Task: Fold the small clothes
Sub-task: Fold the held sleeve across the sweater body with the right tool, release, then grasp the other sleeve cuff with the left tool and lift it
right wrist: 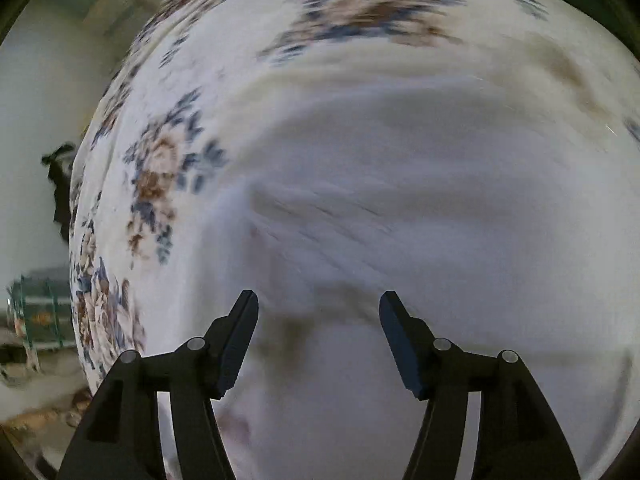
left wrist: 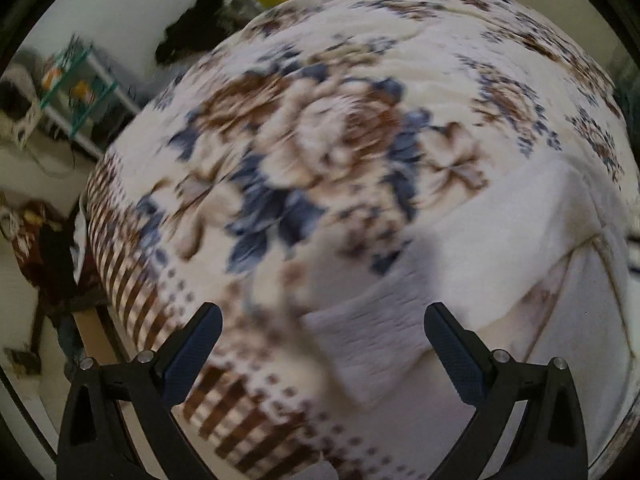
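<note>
Both views are blurred. The left tongs [left wrist: 322, 316] gape released above a white garment [left wrist: 500, 240] lying at 4 o'clock on the floral bedspread [left wrist: 320, 120]. The right tongs [right wrist: 319, 304] also gape, empty, over the white cloth [right wrist: 400, 220]. A shelf rack [left wrist: 76, 84] stands at 10 o'clock.

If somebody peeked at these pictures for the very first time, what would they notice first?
Probably the big cream bedspread with blue and brown flowers, which fills the left camera's view. Next, the plain white cloth garment spread on top of it, which fills most of the right camera's view. Then the two black grippers at the bottom, the left gripper and the right gripper, both open and holding nothing.
</note>
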### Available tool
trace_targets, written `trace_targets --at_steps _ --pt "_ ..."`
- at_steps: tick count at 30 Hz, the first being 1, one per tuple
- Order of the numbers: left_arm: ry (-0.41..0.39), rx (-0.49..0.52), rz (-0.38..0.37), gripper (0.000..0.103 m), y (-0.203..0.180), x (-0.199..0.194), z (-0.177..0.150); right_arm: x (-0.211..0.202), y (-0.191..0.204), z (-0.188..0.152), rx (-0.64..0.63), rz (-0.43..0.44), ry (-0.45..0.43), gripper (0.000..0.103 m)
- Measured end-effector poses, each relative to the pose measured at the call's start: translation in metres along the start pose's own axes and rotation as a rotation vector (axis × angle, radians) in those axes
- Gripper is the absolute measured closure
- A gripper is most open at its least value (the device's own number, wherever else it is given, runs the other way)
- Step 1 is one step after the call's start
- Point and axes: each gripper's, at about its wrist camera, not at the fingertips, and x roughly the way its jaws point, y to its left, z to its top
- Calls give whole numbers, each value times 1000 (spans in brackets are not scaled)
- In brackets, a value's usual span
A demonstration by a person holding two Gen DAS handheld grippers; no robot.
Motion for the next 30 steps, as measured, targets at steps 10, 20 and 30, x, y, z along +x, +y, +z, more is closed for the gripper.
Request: trace_targets --at_steps 10,20,30 --pt "235 -293 -371 11 42 96 -32 -27 -124 -81 164 -161 66 38" --pt "-51 -251 -314 98 29 36 35 -10 -144 -113 181 -206 104 38" --pt "-142 -473 -416 91 101 70 142 -3 -104 -117 94 -141 89 38"
